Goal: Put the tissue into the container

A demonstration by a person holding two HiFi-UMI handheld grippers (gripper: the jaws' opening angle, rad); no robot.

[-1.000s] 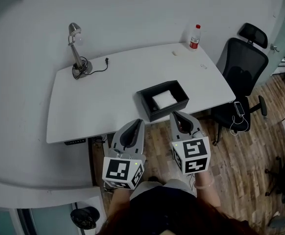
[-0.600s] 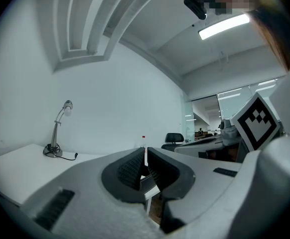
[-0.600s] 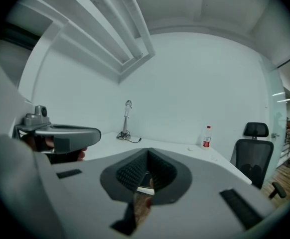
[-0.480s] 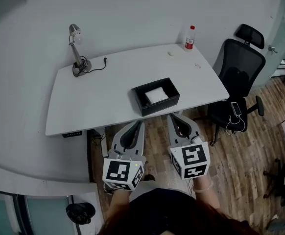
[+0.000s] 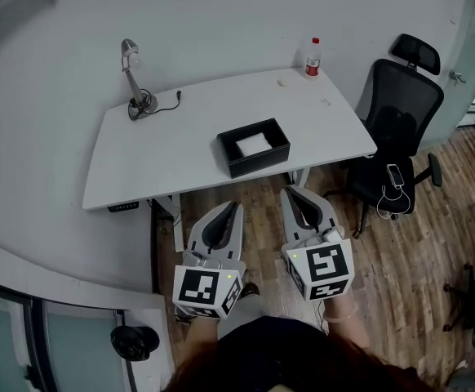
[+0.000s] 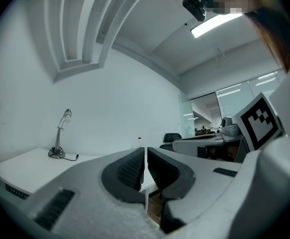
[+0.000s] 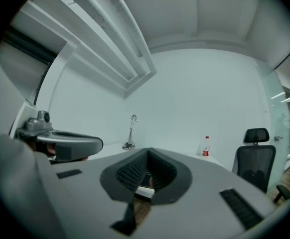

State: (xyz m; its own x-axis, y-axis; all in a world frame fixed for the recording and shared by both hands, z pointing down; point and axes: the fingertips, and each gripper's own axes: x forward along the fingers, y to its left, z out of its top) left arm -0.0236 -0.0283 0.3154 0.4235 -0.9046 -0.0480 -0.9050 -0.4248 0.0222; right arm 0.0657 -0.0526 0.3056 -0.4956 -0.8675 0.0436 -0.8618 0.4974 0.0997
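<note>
nearest, the left gripper (image 5: 231, 209) and the right gripper (image 5: 293, 194) hang side by side over the wooden floor (image 5: 401, 260), well short of the table (image 5: 156, 153) and pointing level toward it. in the left gripper view the fingers are pressed together, leaving only a hairline slit with nothing in it. in the right gripper view the fingers are likewise closed on nothing. neither one carries anything.

further out, near the table's front edge, stands the black container (image 5: 258, 162), an open rectangular box. the tissue (image 5: 252, 144) lies inside it, a white folded patch on the bottom. judging from that, the job looks already done.

should it need taking up again, the tissue would likely be almost weightless, limp, and easy to crush or tear. it should not be slippery, though it might cling to the ribbed pads. a light pinch on a raised fold or a free edge would serve, coming down between the box walls.

beyond, a desk lamp (image 5: 131, 80) and a red-labelled bottle (image 5: 312, 58) stand at the table's far edge, and an office chair (image 5: 405, 113) sits off to the right.
</note>
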